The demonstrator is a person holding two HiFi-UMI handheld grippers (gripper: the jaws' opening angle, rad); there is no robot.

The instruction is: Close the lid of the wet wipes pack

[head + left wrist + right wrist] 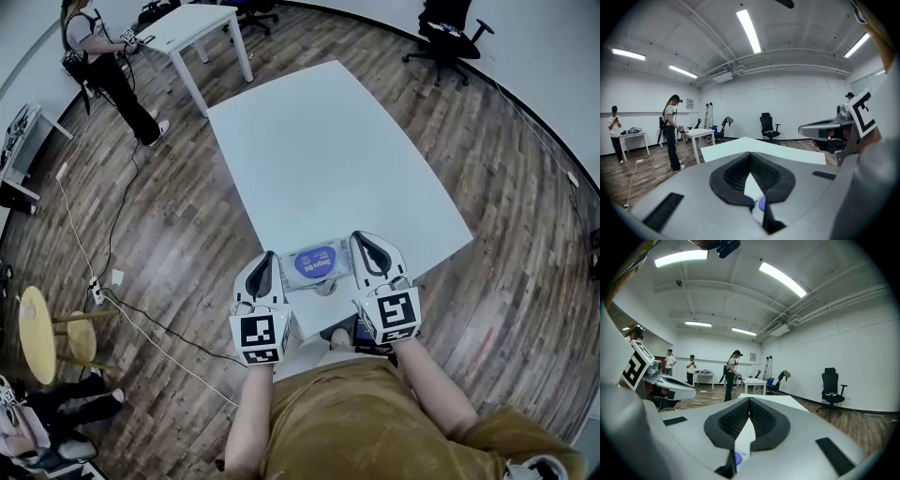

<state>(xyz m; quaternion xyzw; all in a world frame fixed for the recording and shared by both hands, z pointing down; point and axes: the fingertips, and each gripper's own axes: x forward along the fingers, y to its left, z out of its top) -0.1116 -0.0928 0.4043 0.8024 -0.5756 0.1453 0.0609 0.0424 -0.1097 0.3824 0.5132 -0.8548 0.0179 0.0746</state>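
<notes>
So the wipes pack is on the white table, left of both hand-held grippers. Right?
Not quite. The wipes pack is on the white table, but it lies between the two: left hand-held gripper on one side, right hand-held gripper on the other. The head view shows it.

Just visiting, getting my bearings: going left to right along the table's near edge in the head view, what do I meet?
Left white claw with black pads → white wet wipes pack with blue label → right white claw.
</notes>
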